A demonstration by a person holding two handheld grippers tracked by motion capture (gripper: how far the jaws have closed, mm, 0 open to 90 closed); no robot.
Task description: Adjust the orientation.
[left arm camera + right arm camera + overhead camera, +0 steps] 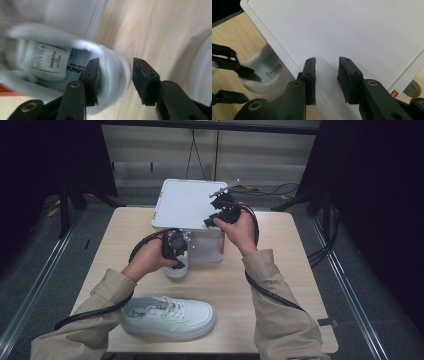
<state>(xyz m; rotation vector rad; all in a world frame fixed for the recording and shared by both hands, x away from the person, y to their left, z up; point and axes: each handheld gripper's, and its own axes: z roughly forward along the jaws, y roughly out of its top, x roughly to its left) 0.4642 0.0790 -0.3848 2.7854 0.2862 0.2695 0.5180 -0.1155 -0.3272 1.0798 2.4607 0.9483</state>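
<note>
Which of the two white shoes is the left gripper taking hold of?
The shoe by the box: the left gripper straddles its heel; the other shoe lies alone.

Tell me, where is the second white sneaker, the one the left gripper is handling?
In the high view, that white lace-up sneaker stands mid-table against the front of the white lidded box, beyond the other white sneaker; the left gripper straddles its heel collar.

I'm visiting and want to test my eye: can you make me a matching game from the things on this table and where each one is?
Things:
1. box lid
2. lying shoe
3. upright shoe
4. left gripper

Places:
A. near table edge, by the sleeves
B. under the right gripper
C. jaws astride a heel rim
D. against the box front

Pairs: 1-B, 2-A, 3-D, 4-C
</note>
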